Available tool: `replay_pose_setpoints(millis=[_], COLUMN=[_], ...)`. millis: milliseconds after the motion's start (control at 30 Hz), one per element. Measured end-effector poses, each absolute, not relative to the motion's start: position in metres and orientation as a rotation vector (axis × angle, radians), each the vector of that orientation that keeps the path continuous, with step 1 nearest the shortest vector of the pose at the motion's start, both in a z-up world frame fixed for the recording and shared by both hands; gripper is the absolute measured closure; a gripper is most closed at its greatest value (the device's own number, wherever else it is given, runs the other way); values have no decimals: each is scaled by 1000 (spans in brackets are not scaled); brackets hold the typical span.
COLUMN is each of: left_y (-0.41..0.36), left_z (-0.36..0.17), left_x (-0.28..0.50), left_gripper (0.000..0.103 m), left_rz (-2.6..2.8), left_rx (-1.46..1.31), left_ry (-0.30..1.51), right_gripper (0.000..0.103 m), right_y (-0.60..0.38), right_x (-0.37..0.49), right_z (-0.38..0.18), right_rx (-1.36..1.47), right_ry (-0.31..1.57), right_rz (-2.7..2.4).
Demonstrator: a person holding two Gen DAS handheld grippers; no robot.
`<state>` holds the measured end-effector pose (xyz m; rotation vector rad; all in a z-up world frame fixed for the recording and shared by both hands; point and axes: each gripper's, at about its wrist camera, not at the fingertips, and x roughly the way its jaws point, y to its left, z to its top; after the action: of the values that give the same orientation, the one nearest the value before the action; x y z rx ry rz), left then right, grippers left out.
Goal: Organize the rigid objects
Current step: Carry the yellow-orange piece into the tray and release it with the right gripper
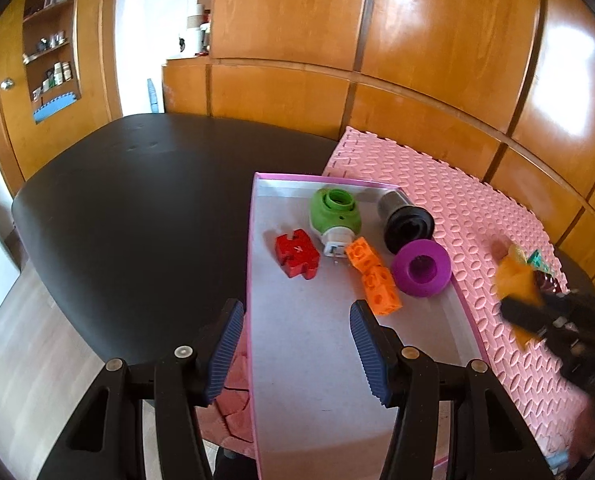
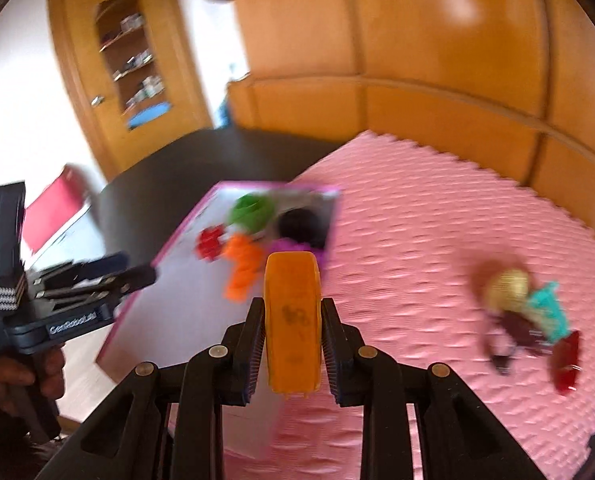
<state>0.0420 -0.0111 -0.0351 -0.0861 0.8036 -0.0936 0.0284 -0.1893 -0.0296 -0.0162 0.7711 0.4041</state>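
A pink-rimmed tray (image 1: 253, 280) with a grey floor holds a red puzzle piece (image 1: 296, 253), a green and white piece (image 1: 334, 216), orange cubes (image 1: 373, 276), a purple ring (image 1: 420, 267) and a black cylinder (image 1: 407, 220). My left gripper (image 1: 295, 350) is open and empty above the tray's near end. My right gripper (image 2: 292, 332) is shut on an orange block (image 2: 292, 320) above the pink mat, right of the tray (image 2: 145, 304). It also shows blurred in the left wrist view (image 1: 537, 312).
The tray lies on a black table (image 1: 137, 220) beside a pink foam mat (image 2: 437, 248). Loose small items, gold, teal and red (image 2: 533, 316), lie on the mat's right side. Wooden cabinets stand behind.
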Motion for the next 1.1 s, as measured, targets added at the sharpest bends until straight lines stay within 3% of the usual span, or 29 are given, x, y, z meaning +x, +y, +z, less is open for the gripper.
replay_pose_setpoints(millis=[567,833,1100], left_y=[-9,-9,-17], left_z=[-45,-41,-37], left_x=[44,42,40], left_gripper=[46,46,46], left_rz=[-92,-86,-98], left_rx=[-86,-71,-48], left_ry=[825,809,800], right_gripper=[76,63,61], right_y=[-161,-166,-185], right_x=[66,58,47], right_z=[-85,-70,-47], right_rx=[-123,-40,16], right_ry=[892,874,802], right_rz=[345,368,335])
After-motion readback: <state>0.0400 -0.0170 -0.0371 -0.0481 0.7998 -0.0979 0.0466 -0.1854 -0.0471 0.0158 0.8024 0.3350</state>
